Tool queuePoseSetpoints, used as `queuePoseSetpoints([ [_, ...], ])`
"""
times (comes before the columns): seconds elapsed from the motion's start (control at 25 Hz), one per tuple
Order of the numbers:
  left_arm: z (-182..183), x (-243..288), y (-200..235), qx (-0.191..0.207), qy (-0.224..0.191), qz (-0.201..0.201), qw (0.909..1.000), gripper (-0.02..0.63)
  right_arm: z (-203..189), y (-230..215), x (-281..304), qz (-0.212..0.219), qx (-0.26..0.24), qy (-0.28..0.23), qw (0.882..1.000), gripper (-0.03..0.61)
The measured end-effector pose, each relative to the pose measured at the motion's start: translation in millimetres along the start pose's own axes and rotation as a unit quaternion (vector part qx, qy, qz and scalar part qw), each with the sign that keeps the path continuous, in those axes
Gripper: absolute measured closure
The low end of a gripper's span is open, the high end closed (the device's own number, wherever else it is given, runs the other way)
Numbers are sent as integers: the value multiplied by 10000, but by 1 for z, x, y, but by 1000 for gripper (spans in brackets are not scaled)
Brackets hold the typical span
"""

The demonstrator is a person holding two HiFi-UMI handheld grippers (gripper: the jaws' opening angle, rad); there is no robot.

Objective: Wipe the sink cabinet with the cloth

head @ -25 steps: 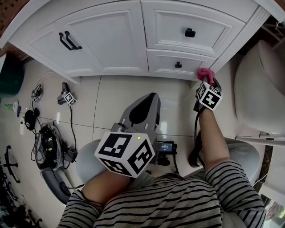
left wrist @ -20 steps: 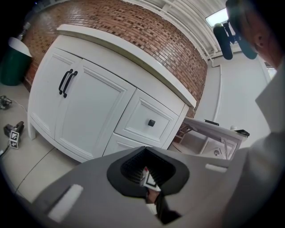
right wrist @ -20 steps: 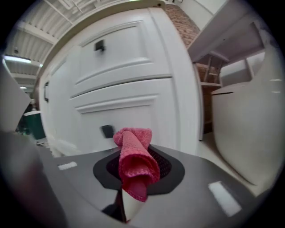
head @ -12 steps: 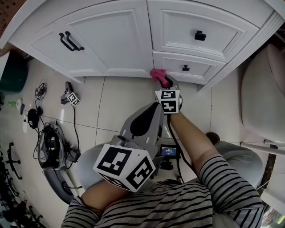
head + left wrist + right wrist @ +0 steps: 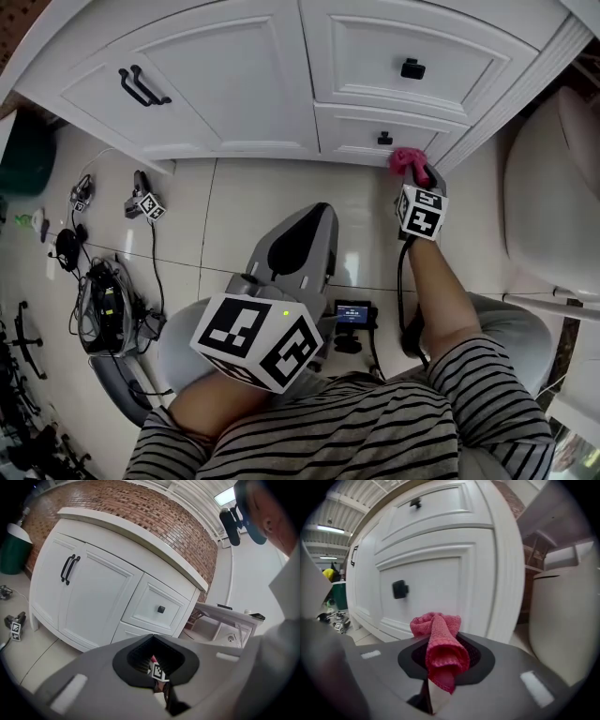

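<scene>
The white sink cabinet (image 5: 234,84) fills the top of the head view, with two drawers on its right side. A pink cloth (image 5: 407,160) is pressed against the cabinet's bottom edge, just right of the lower drawer's black knob (image 5: 385,139). My right gripper (image 5: 417,174) is shut on this cloth. In the right gripper view the cloth (image 5: 440,644) bunches out of the gripper (image 5: 439,670) close to the lower drawer front (image 5: 436,588). My left gripper (image 5: 302,217) hangs low over the floor tiles, shut and holding nothing, and points at the cabinet (image 5: 93,597).
A white toilet (image 5: 553,187) stands close on the right, beside the cabinet's corner. Cables and devices (image 5: 103,300) lie on the floor at the left, with a small marker-tagged tool (image 5: 145,204) and a green bin (image 5: 23,155). A small screen unit (image 5: 352,313) sits by my knees.
The right gripper carried the cloth left along the cabinet's bottom edge, then back right to beside the lower drawer's knob. The left gripper stayed put.
</scene>
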State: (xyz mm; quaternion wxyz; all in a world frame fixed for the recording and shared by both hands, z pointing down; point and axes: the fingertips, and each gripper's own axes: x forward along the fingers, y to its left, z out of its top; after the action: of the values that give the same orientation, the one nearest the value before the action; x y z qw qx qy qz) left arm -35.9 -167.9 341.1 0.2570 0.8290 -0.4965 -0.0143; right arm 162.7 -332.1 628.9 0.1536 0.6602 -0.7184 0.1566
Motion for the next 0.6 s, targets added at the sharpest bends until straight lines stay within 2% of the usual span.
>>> queuePoseSetpoints([
  [0.12,1,-3,-2,85,-106,-4,9999,614,-4,-46,-12,-577,12,165,9982,481],
  [0.2,0,-4,0,120,-172,18,9998,614,-3,-72,-25,-1017,255,269,9941,491],
  [0.28,-1,-5,2,148,-180,81,9997,614,11,-89,-43,-1215,422,285,9913,492],
  [0.36,1,-6,4,220,-188,166,9994,614,45,-91,-65,-1131,81,120,9935,491],
  [0.48,7,-8,7,369,-254,290,9986,614,118,-84,-109,-879,-540,-319,9942,491],
  [0.6,9,-9,13,541,-285,457,9971,614,187,-68,-175,-527,-628,-900,9926,489],
])
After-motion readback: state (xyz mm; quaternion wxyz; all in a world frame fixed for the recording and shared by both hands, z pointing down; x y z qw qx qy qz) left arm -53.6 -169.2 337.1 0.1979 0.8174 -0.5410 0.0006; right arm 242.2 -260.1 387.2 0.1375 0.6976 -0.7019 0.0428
